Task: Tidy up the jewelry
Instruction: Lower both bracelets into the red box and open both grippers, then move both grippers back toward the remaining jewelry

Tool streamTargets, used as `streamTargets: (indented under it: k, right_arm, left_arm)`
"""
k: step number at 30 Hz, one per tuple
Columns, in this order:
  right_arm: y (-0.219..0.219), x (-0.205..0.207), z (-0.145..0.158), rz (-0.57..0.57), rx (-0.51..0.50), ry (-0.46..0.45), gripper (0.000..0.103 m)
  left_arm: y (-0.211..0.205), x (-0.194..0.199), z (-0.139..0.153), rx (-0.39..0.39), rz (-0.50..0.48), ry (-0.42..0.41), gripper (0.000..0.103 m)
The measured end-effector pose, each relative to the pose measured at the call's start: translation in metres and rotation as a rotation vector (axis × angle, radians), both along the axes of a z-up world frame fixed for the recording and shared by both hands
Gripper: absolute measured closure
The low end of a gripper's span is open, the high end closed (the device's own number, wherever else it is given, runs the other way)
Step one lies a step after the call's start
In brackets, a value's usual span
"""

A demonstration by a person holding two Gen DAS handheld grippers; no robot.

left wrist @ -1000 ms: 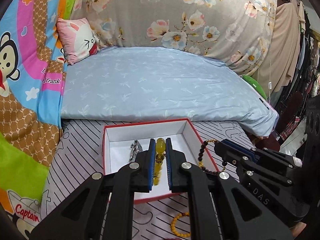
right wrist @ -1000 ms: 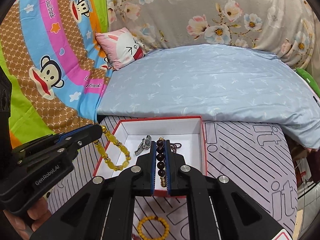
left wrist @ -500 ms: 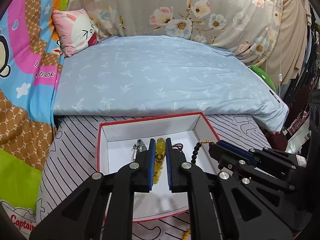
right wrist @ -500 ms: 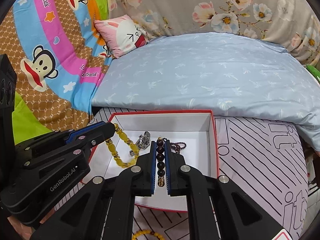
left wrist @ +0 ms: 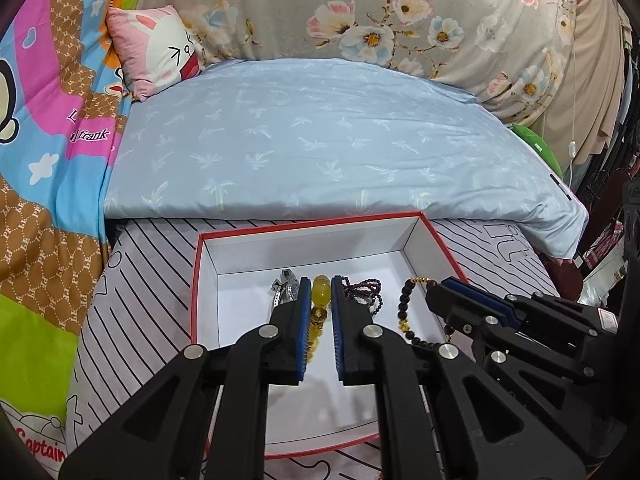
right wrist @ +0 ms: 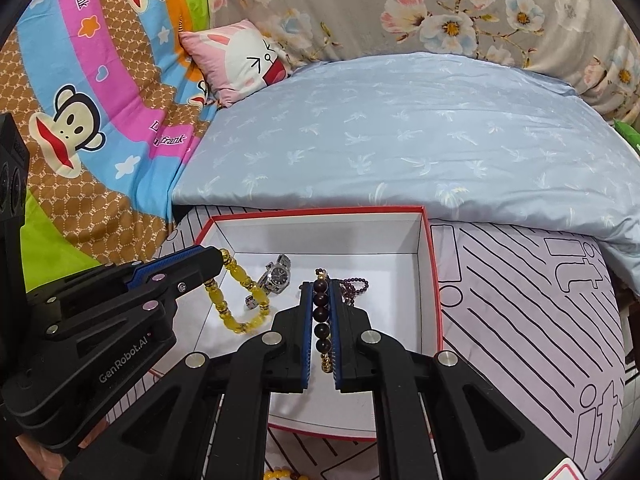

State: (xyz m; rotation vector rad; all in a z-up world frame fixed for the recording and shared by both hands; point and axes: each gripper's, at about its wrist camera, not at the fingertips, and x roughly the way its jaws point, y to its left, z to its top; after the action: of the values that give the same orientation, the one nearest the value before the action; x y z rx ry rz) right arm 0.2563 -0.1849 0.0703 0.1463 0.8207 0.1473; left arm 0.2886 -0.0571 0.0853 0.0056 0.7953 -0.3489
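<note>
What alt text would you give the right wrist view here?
The right gripper pinches a dark beaded bracelet over an open red-edged white box on a bed. The left gripper dangles a yellow beaded bracelet into it, beside a silver watch.

A bed fills the scene. Its near part is covered by a pale lilac sheet (right wrist: 520,300) printed with black stripes and outlined letters. Behind it lies a folded light-blue quilt (left wrist: 320,152) with a faint palm pattern. A grey cloth with pink and blue flowers (left wrist: 400,12) rises along the back like a wall. On the left hangs a bright cartoon-monkey blanket (right wrist: 80,120) in pink, blue, brown and green bands. A pink rabbit-face cushion (right wrist: 240,60) leans in the corner between the two. At the far right, beige clothes (left wrist: 592,80) hang, and a green object (left wrist: 536,144) peeks out behind the quilt. The light is even and bright.
</note>
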Motion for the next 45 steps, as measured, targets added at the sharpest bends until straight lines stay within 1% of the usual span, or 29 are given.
streamTargets:
  k: [9, 10, 11, 12, 13, 14, 17, 20, 23, 31, 32, 33, 36, 40, 42, 45]
  right_arm:
    - [-0.004, 0.012, -0.012, -0.002, 0.0, 0.02, 0.096]
    - [-0.004, 0.012, -0.013, 0.003, 0.001, 0.016, 0.093]
    - [-0.004, 0.012, -0.013, 0.0, -0.007, 0.01, 0.084]
    - [-0.004, 0.012, -0.014, -0.006, -0.012, 0.007, 0.078]
    - [-0.005, 0.012, -0.014, -0.014, -0.014, 0.004, 0.074]
    - [-0.007, 0.011, -0.015, -0.017, -0.004, 0.005, 0.074]
    - [-0.01, 0.011, -0.02, -0.018, 0.007, 0.018, 0.074]
    - [-0.007, 0.008, -0.024, -0.007, -0.002, 0.027, 0.074]
    - [-0.007, 0.003, -0.029, -0.008, -0.009, 0.037, 0.077]
    - [-0.009, -0.018, -0.046, -0.028, -0.014, 0.064, 0.078]
    - [-0.008, -0.021, -0.046, -0.031, -0.026, 0.059, 0.08]
    - [-0.007, -0.024, -0.046, -0.034, -0.036, 0.056, 0.08]
    - [-0.002, -0.033, -0.046, -0.037, -0.049, 0.057, 0.081]
    - [0.008, -0.043, -0.047, -0.039, -0.086, 0.05, 0.082]
    - [0.008, -0.045, -0.048, -0.046, -0.068, 0.053, 0.082]
    - [0.009, -0.044, -0.047, -0.053, -0.074, 0.056, 0.082]
  left_arm:
    - [-0.002, 0.01, -0.014, 0.023, 0.005, 0.022, 0.093]
    - [-0.002, 0.009, -0.014, 0.025, 0.015, 0.015, 0.092]
    - [-0.001, 0.009, -0.014, 0.031, 0.025, 0.01, 0.078]
    - [-0.001, 0.009, -0.014, 0.039, 0.034, 0.004, 0.069]
    - [-0.001, 0.008, -0.013, 0.049, 0.047, -0.006, 0.058]
    - [0.0, 0.007, -0.012, 0.061, 0.062, -0.018, 0.056]
    - [0.004, 0.009, -0.015, 0.057, 0.076, -0.005, 0.056]
    - [0.009, 0.008, -0.02, 0.056, 0.086, 0.008, 0.056]
    - [0.014, -0.001, -0.025, 0.064, 0.097, 0.01, 0.056]
    - [0.031, -0.024, -0.047, 0.098, 0.142, 0.031, 0.056]
    - [0.032, -0.026, -0.05, 0.104, 0.142, 0.028, 0.057]
    - [0.032, -0.028, -0.05, 0.119, 0.14, 0.01, 0.057]
    - [0.03, -0.028, -0.051, 0.156, 0.137, -0.007, 0.057]
    - [0.032, -0.026, -0.052, 0.169, 0.134, -0.015, 0.057]
    - [0.033, -0.025, -0.053, 0.17, 0.136, -0.017, 0.057]
    - [0.031, -0.023, -0.053, 0.177, 0.138, -0.021, 0.057]
